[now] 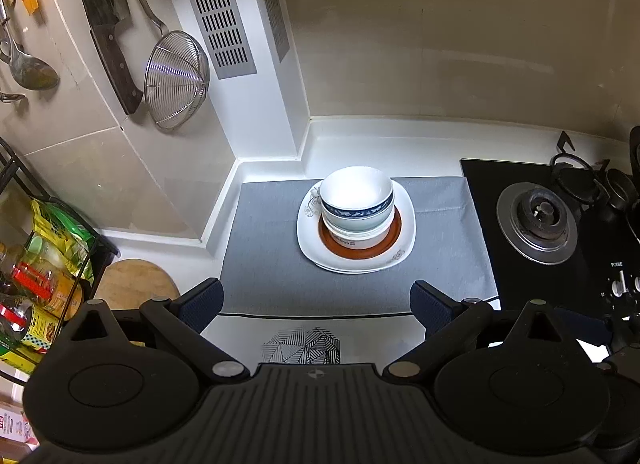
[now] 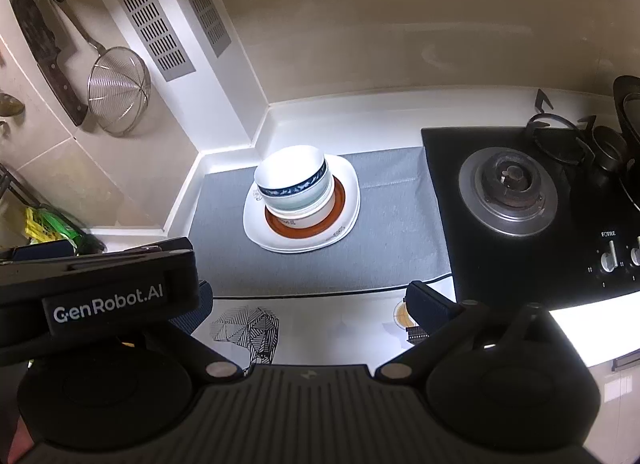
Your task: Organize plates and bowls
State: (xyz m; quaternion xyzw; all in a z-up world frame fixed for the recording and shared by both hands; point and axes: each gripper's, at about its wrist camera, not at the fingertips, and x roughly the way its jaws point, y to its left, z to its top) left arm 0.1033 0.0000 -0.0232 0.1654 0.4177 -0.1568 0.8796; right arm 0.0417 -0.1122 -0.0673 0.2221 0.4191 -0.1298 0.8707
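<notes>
A white bowl with a blue patterned band [image 1: 356, 200] [image 2: 294, 180] sits on top of a stack of bowls. The stack rests on a round plate with an orange-brown rim [image 1: 394, 238] [image 2: 339, 204], which lies on white square plates [image 1: 404, 220] [image 2: 348, 188]. All stand on a grey mat [image 1: 272, 256] [image 2: 392, 232] on the counter. My left gripper [image 1: 316, 304] is open and empty, held back from the stack near the mat's front edge. My right gripper [image 2: 308, 304] is open and empty, also back from the stack. The left gripper's body [image 2: 104, 296] covers the right gripper's left finger.
A black gas stove [image 1: 538, 220] [image 2: 508, 192] lies right of the mat. A strainer [image 1: 176, 80] and a cleaver [image 1: 108, 28] hang on the left wall. A rack of bottles [image 1: 36, 268] and a wooden board [image 1: 136, 284] stand at the left. A patterned white sheet [image 1: 302, 344] lies near me.
</notes>
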